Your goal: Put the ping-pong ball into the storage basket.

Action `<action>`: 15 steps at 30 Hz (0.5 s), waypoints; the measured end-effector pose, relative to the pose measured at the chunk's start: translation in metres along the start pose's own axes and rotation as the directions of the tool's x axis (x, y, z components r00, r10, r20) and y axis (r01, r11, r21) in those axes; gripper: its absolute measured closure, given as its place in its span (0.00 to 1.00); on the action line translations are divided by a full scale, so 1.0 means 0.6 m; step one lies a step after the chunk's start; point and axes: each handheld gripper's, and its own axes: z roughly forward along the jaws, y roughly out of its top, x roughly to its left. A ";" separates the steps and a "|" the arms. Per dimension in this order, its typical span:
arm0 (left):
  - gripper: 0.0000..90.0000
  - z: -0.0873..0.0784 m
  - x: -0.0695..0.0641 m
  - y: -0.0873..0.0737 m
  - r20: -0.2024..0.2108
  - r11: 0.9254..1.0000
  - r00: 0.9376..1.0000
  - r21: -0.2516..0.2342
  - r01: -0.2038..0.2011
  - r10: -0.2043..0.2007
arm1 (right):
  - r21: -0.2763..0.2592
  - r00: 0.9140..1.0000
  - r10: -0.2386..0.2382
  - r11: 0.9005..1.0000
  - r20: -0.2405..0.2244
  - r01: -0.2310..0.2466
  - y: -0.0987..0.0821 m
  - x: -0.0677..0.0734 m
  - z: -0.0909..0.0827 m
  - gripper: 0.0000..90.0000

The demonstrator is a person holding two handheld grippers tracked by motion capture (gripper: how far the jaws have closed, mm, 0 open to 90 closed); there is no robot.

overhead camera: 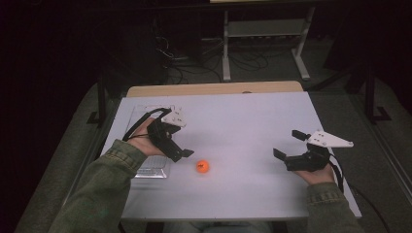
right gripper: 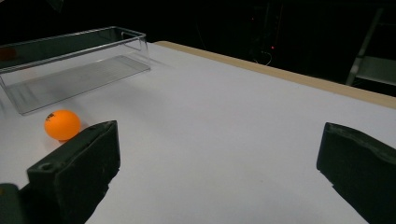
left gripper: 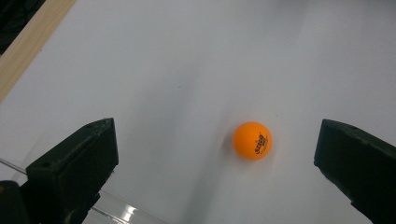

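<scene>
Left gripper view, nearest first: your left tongs (left gripper: pixel 217 161) stand spread wide, gripping nothing, with the orange table-tennis ball (left gripper: pixel 252 140) lying on the white desk (left gripper: pixel 196 56) ahead of them, nearer the right-hand jaw. Judged from its look, the ball is very light, hard-shelled, smooth and free to roll, so a glancing touch would send it off. Close on its widest line, both jaws meeting it together. High view: your right tongs (overhead camera: pixel 286 145) are likewise spread and empty, well apart from the ball. Farther off, the clear plastic tray (right gripper: pixel 74 70) lies beyond the ball, open side up, near the desk's left edge.
</scene>
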 end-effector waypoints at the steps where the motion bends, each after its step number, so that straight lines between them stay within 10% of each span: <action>1: 0.00 0.002 -0.001 0.000 0.002 1.000 1.000 0.004 -0.003 0.003 | 0.000 1.000 -0.001 1.000 -0.001 0.001 0.000 0.000 0.000 0.00; 15: 0.00 0.026 -0.010 0.014 0.048 0.997 0.998 0.052 -0.052 0.049 | 0.002 1.000 0.003 1.000 -0.001 -0.003 0.000 0.000 -0.001 0.00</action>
